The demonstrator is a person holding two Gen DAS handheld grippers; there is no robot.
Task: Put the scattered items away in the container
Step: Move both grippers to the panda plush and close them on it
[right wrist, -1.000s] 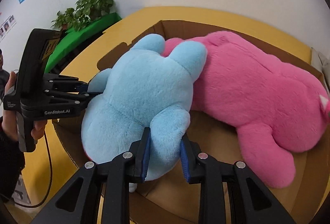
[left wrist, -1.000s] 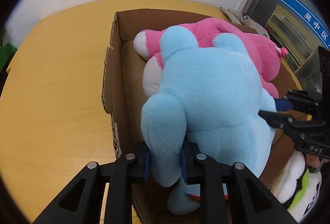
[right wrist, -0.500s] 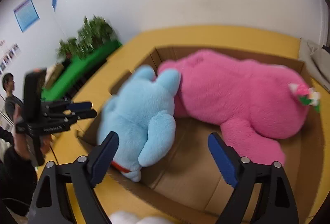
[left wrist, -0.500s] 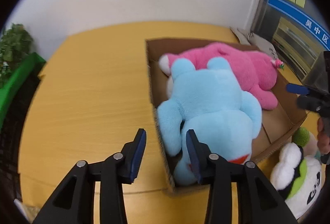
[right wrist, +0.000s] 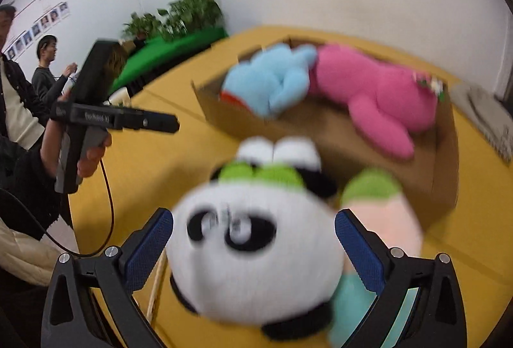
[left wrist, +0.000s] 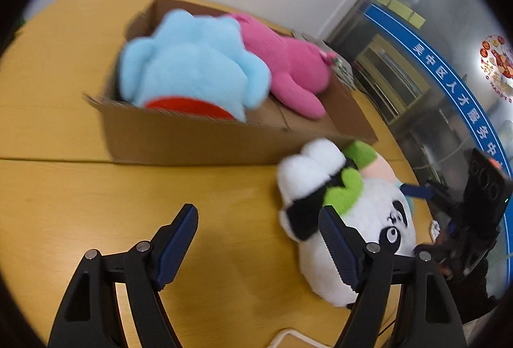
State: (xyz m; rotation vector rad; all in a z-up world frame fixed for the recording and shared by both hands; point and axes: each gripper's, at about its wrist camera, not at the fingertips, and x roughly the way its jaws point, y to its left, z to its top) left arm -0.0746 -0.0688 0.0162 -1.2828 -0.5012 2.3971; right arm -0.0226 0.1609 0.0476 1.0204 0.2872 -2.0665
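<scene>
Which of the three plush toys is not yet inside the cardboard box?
The panda plush: it lies on the table, while the blue plush and pink plush lie inside the box.

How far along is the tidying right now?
Done: blue plush and pink plush lie in the box. In hand: nothing; the open right gripper straddles the panda, the left gripper is open beside it. Left: the panda and the pink-and-green toy behind it.

Left gripper (left wrist: 259, 244) gapes beside panda plush (left wrist: 362, 213) — box (left wrist: 192, 139) beyond.
</scene>
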